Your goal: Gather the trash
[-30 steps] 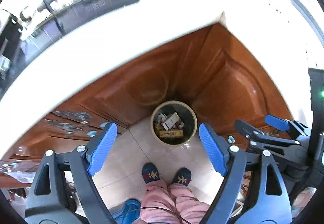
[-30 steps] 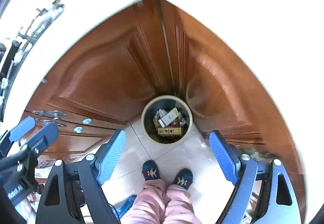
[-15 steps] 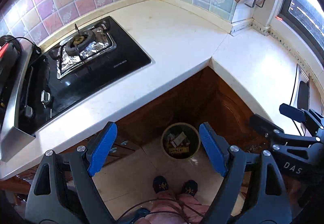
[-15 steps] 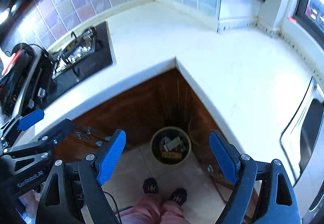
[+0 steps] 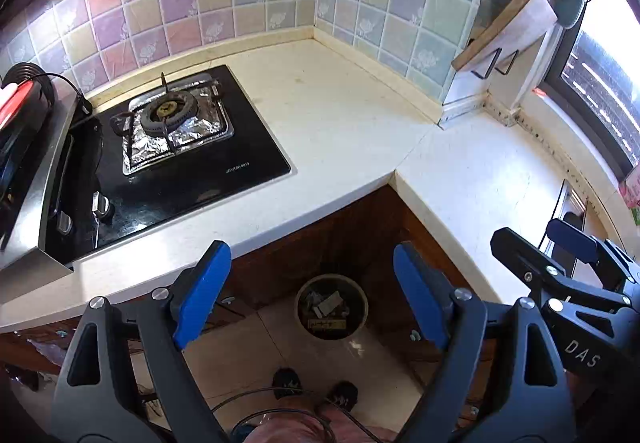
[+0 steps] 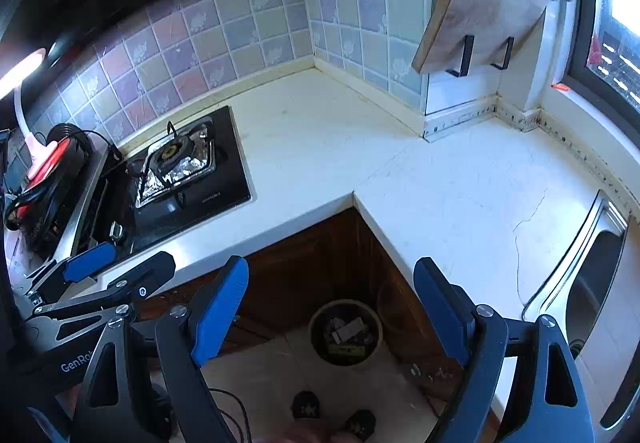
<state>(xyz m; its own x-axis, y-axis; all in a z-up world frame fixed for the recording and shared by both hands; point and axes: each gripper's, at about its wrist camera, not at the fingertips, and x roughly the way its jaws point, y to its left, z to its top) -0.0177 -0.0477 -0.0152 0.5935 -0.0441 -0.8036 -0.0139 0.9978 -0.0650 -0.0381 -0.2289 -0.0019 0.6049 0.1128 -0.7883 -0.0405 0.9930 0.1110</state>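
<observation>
Below, trash bin [image 5: 331,306] upright, mouth upward.

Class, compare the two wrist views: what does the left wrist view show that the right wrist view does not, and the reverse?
Only the left wrist view: the hob's control knobs.
Only the right wrist view: the steel sink and a crack in the countertop.
Both: the trash bin on the floor, the foil-lined burner, the hanging cutting board, and both hand-held grippers open.

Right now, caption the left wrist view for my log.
Open left gripper held above trash bin in the countertop corner, right gripper alongside.
</observation>
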